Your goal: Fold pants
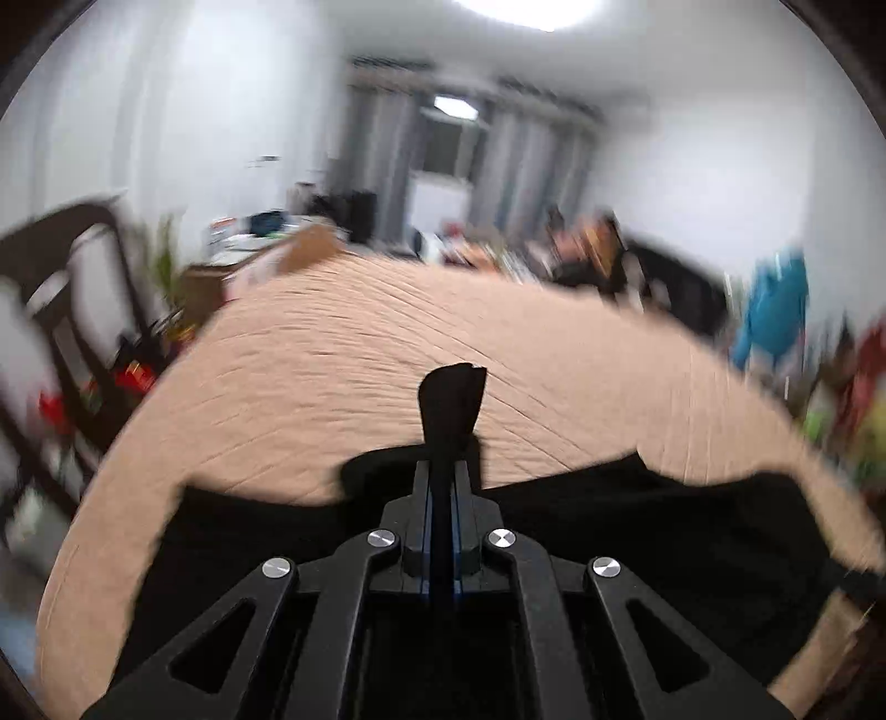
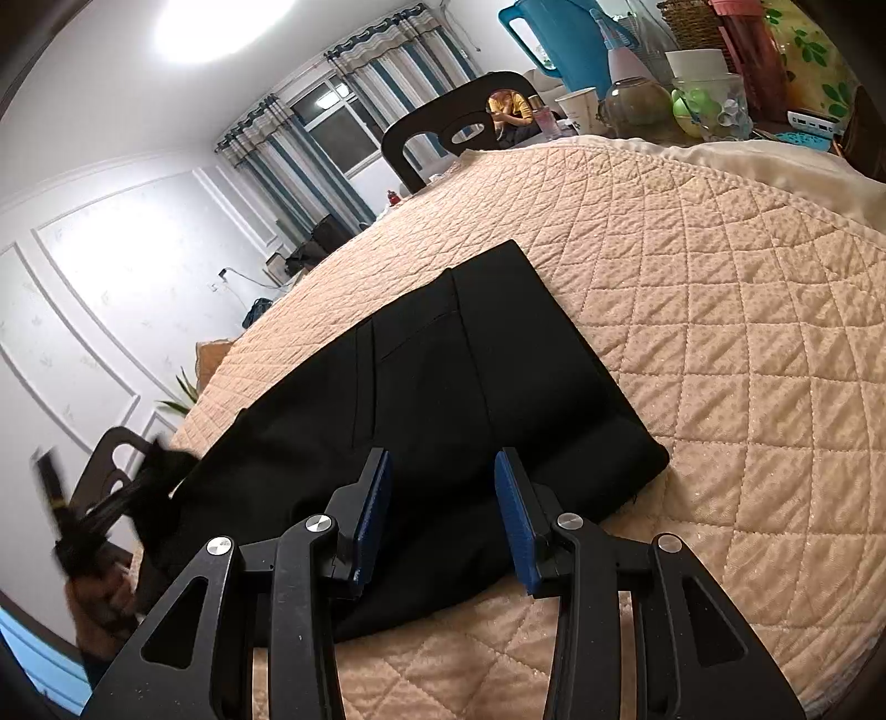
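Note:
Black pants (image 2: 470, 376) lie on a peach quilted table cover (image 2: 720, 332), waistband end toward the far middle. My right gripper (image 2: 443, 476) is open, its blue pads (image 2: 515, 515) hovering over the near part of the pants. My left gripper (image 1: 449, 476) is shut on a pinched fold of the black pants (image 1: 451, 404), which sticks up past the fingertips; more black cloth (image 1: 664, 526) spreads below it. In the right wrist view the left gripper (image 2: 111, 515) is a blur at the left edge, holding the leg end lifted.
Dark chairs stand at the far side (image 2: 459, 127) and left (image 2: 105, 459) of the table. Cups, a blue jug (image 2: 559, 44), bowls and a basket crowd the far right corner. The left wrist view is motion-blurred; clutter lines the table's far edge (image 1: 554, 249).

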Available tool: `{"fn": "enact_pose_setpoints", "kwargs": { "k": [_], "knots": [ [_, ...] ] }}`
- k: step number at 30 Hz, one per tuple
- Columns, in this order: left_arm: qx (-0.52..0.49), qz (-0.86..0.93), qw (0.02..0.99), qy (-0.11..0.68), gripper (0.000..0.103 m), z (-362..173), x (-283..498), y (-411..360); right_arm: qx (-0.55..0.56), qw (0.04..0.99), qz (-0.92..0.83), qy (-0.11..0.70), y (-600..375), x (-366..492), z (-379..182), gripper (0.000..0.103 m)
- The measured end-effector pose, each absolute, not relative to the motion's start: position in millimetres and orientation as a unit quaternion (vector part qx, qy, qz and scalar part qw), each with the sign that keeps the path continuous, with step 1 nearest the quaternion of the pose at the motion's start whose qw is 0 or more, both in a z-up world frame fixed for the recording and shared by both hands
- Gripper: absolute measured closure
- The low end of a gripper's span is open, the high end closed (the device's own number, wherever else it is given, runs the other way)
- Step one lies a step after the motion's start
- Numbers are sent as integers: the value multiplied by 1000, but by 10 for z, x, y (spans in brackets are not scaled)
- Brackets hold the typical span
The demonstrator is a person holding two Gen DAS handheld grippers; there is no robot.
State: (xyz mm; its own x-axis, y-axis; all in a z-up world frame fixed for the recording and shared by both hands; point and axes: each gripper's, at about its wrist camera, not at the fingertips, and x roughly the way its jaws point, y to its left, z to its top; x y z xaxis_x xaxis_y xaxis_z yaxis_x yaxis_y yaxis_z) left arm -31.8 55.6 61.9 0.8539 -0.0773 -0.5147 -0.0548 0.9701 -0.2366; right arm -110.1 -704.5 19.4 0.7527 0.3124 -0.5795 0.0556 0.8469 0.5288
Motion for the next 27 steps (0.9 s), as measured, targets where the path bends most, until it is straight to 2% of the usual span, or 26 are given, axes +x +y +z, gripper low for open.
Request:
{"fn": "enact_pose_setpoints", "kwargs": {
  "k": [5, 7, 8, 9, 11, 12, 25, 26, 27],
  "knots": [
    [-189, 27, 941, 278, 95, 311, -751, 1105, 261, 898, 68, 348, -7002, -1090, 221, 63],
    [-212, 22, 932, 293, 91, 177, -796, 1223, 263, 896, 69, 351, -7012, -1084, 225, 63],
    [-224, 19, 929, 295, 83, 136, -826, 1259, 265, 895, 69, 352, -7012, -1091, 229, 63],
    [-233, 18, 926, 295, 71, 105, -841, 1284, 266, 895, 68, 353, -7016, -1087, 231, 63],
    [-248, 15, 925, 288, 57, 86, -858, 1316, 265, 894, 66, 355, -7012, -1083, 238, 63],
    [-257, 9, 923, 285, 53, 81, -876, 1304, 263, 894, 65, 357, -7005, -1084, 239, 63],
    [-263, 12, 921, 288, 51, 137, -822, 1094, 252, 907, 21, 337, -7108, -1207, 317, 63],
    [-258, 14, 922, 289, 52, 135, -799, 1089, 258, 905, 26, 339, -7133, -1199, 301, 63],
    [-256, 16, 921, 292, 58, 128, -770, 1095, 260, 903, 30, 342, -7150, -1182, 289, 63]
  ]
}}
